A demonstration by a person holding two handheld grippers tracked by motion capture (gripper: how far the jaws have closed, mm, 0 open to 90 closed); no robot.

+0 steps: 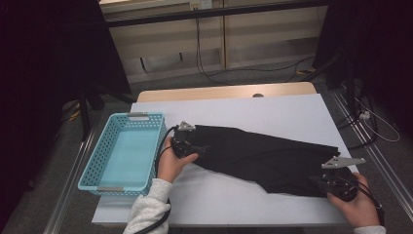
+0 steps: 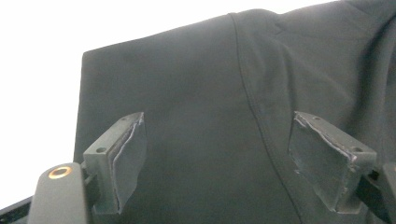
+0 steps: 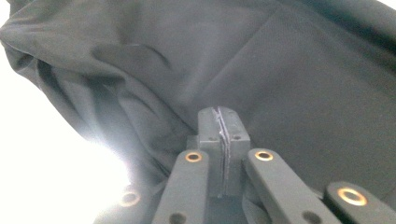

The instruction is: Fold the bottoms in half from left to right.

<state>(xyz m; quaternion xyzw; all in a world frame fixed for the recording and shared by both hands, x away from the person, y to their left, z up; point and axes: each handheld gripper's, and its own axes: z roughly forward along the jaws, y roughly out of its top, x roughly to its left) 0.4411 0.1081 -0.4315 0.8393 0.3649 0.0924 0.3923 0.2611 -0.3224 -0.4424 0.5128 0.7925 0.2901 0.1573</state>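
Note:
A black garment (image 1: 263, 156) lies spread across the white table top (image 1: 219, 200), from beside the basket to the front right corner. My left gripper (image 1: 193, 145) rests at the cloth's left end. In the left gripper view its jaws (image 2: 218, 116) stand wide open over the dark cloth (image 2: 196, 93), whose straight edge and seam show between them. My right gripper (image 1: 319, 181) is at the garment's right end near the table's front edge. In the right gripper view its pads (image 3: 223, 114) are pressed together above the folded cloth (image 3: 140, 70). I see no fabric between them.
A light blue perforated basket (image 1: 131, 117) stands at the table's left side with nothing in it. The wooden far edge of the table (image 1: 224, 91) runs behind the white sheet. Cables (image 1: 209, 73) trail on the floor beyond, and a dark stand (image 1: 87, 97) is at the left.

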